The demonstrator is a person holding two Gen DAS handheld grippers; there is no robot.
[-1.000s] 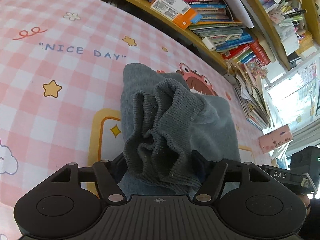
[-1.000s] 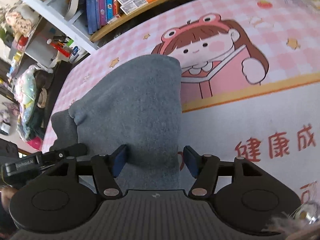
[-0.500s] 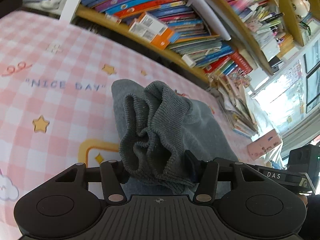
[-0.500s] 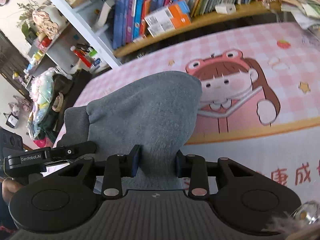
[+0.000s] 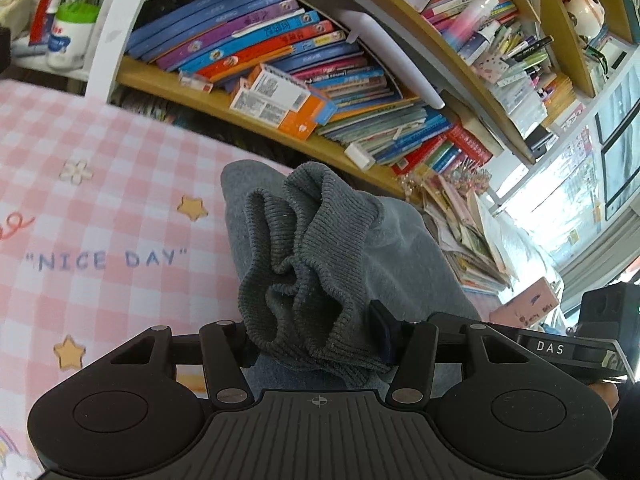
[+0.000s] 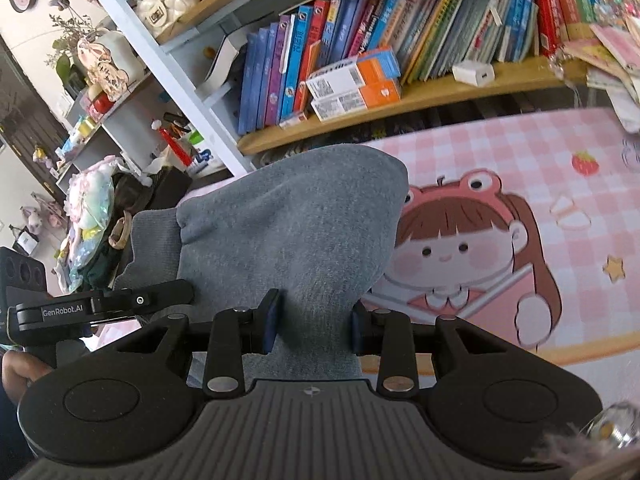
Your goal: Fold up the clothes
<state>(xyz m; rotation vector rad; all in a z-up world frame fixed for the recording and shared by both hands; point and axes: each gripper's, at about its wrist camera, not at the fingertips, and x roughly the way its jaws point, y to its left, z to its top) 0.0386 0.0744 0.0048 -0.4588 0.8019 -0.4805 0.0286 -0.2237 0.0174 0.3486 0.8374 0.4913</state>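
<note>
A grey knit garment (image 5: 400,248) with a ribbed cuff (image 5: 304,264) is held up over the pink checked mat (image 5: 100,208). My left gripper (image 5: 316,340) is shut on the bunched ribbed cuff. My right gripper (image 6: 312,328) is shut on the garment's smooth grey cloth (image 6: 288,232), which rises in a hump in front of it. The left gripper also shows in the right wrist view (image 6: 100,304) at the left, beside the cloth. The lower part of the garment is hidden behind both grippers.
A wooden bookshelf (image 5: 256,116) packed with books runs along the far edge of the mat. An orange and white box (image 6: 352,84) lies on its lower board. The mat shows a cartoon girl print (image 6: 460,248). Cluttered white shelves (image 6: 120,112) stand at the left.
Both grippers have lifted and tilted up with the garment, so the bookshelf now fills the upper view. The right gripper's fingers closed in on the cloth.
</note>
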